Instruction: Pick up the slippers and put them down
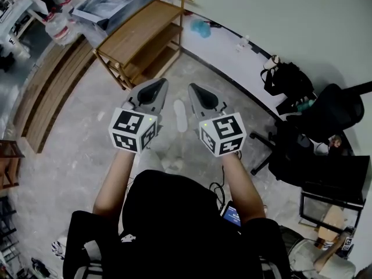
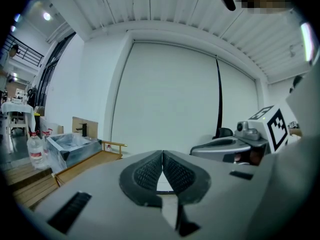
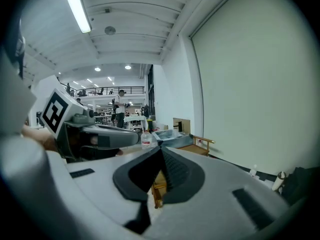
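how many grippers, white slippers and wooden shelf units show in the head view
grippers: 2, the left gripper and the right gripper
white slipper: 1
wooden shelf unit: 1
total: 4

Matt grey plastic on the left gripper [image 1: 158, 85] and right gripper [image 1: 195, 90], ribbed black pads [image 2: 147, 174]; smooth pale wood on the shelf [image 1: 142, 35]; dull mottled floor [image 1: 75, 150].

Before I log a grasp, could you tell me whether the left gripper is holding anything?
No, in its own view the left gripper has its jaws shut together with nothing between them.
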Demonstrator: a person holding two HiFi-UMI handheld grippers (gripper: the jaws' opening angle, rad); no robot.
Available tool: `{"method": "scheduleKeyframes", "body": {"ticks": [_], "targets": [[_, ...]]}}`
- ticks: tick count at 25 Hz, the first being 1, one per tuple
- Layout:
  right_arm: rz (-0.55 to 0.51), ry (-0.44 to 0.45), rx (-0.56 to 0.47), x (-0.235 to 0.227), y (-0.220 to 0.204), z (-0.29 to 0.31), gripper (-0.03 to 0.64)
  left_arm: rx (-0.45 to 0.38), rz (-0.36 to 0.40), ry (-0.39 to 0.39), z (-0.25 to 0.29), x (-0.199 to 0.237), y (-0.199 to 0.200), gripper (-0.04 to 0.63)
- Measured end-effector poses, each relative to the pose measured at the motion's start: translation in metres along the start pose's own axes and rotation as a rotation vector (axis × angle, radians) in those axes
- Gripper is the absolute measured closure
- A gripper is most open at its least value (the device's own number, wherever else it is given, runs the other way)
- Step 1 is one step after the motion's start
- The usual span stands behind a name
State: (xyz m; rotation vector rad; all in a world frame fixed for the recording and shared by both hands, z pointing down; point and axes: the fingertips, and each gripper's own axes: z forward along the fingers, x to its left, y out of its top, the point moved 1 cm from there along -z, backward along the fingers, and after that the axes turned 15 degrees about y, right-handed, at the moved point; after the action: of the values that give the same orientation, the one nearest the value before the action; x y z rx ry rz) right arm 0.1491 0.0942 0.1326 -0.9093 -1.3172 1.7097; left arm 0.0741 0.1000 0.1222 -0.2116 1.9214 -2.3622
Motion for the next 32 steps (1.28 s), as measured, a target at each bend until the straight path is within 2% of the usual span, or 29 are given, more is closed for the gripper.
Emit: {"method": "scheduleKeyframes", "body": {"ticks": [10,25,32], "targets": [[0.008,0.000,-0.030,0.024,0.015,0.006,0.618,0.006,-0.001,-0.002,-0.027,0.014,0.001,0.589],[-0.012,-0.019,-0.053,0.097,0.050,0.057,0.618,-0.021,0.001,-0.022,-0.087,0.086,0.022,0.589],[-0.029,-0.040,-0.055,0.116,0.056,0.069,0.618,-0.039,-0.010,-0.034,-0.100,0.106,0.024,0.589]]}}
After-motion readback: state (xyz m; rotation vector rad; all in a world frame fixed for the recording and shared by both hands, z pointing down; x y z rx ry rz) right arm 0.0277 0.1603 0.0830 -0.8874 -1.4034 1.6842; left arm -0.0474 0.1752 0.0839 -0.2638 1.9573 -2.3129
